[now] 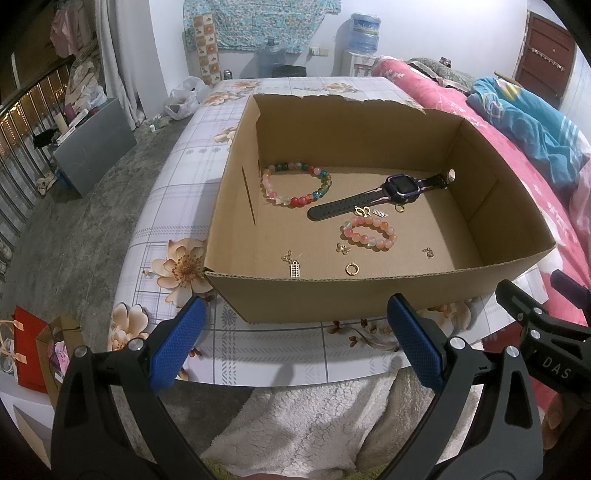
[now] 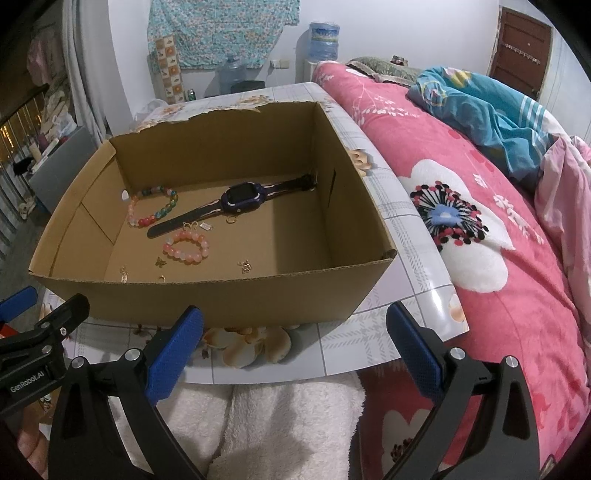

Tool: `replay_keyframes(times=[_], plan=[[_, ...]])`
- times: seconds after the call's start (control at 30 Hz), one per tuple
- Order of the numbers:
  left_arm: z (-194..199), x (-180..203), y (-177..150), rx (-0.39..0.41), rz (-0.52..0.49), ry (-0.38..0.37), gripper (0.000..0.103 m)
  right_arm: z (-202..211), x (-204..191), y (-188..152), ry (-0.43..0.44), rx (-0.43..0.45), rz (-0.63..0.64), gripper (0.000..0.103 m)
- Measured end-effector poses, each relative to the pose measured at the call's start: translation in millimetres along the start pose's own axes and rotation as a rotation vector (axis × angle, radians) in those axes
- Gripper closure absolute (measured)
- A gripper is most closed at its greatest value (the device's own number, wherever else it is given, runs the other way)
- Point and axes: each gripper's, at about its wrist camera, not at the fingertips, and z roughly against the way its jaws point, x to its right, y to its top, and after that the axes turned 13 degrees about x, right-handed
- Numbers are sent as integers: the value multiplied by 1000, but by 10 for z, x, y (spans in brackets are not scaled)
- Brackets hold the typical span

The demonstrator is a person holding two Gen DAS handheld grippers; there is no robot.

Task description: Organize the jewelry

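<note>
Left wrist view: we hover both tongs, left gripper (image 1: 293,339) and right gripper (image 2: 293,345), spread wide and empty, just short of the cardboard box (image 1: 369,299). Inside the box lie one smartwatch (image 1: 400,186), two bead bracelets, multicolored (image 1: 297,183) behind pink (image 1: 370,233), one gold ring (image 1: 351,268) nearest us, plus several tiny charms. Beads look light, slippery, so we'd pinch across the strand; the watch strap seems easiest to take.

You're working in a lived-in bedroom at home.
At the right of the frame lies a bed with a pink floral quilt (image 2: 461,229); at the top, water jugs (image 1: 271,59), a hung patterned cloth (image 1: 258,22), and a brown door (image 2: 521,48).
</note>
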Motion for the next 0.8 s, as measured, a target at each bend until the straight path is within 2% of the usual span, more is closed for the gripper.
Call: replay_keyframes(times=[0.8], plan=[[-3,11,20,-19,9,-11,8,3,8,3,-4,0,0,6]])
